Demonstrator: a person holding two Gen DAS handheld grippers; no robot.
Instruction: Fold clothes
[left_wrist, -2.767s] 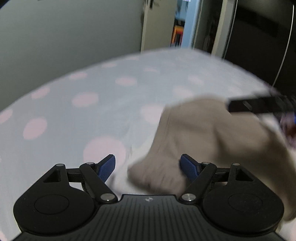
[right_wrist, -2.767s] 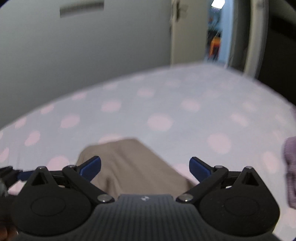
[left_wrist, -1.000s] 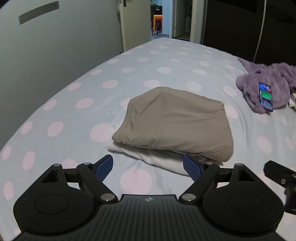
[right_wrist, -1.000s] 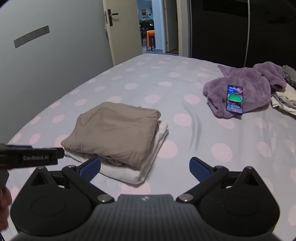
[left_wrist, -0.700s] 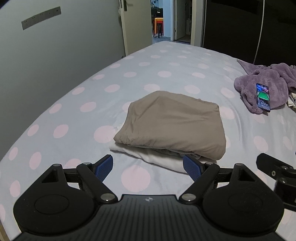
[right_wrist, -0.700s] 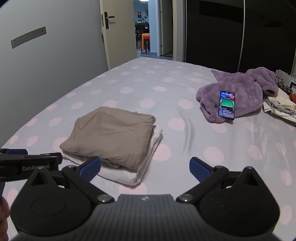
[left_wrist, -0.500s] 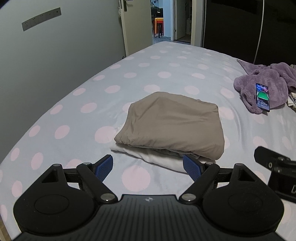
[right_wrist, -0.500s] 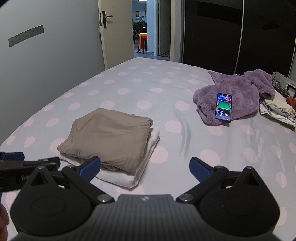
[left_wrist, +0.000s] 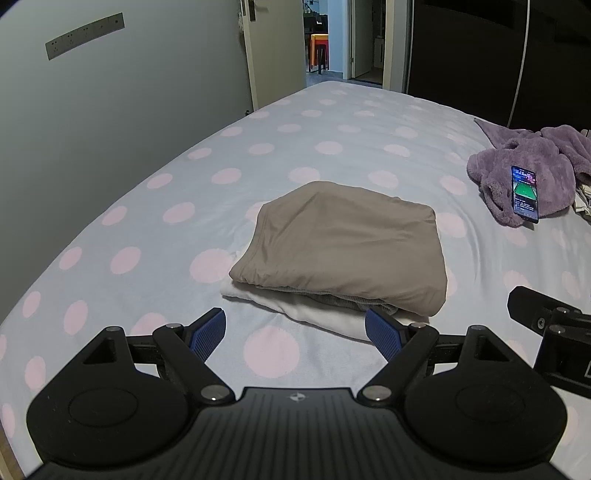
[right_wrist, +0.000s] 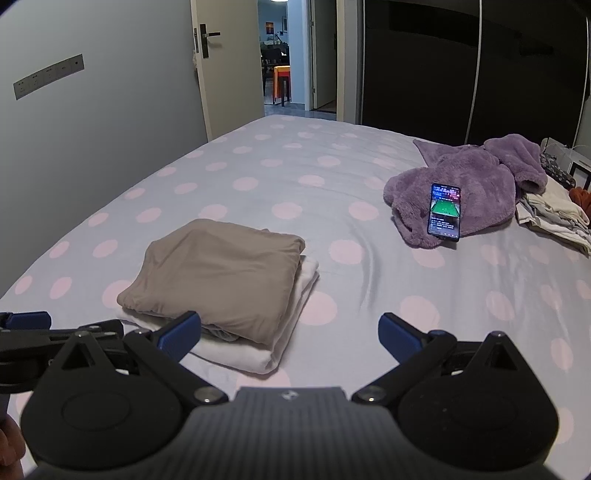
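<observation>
A folded taupe garment lies on top of a folded white garment on the bed; both also show in the right wrist view, taupe over white. My left gripper is open and empty, held back from the stack's near edge. My right gripper is open and empty, to the right of the stack and apart from it. A loose pile of pale clothes lies at the far right.
The bed has a pale blue sheet with pink dots. A purple fleece lies at the far right with a lit phone propped on it. A grey wall stands left, an open door behind, dark wardrobes at the right.
Both grippers have pulled back and up from the taupe garment, which now lies folded on the white one. Both stay open and empty.
</observation>
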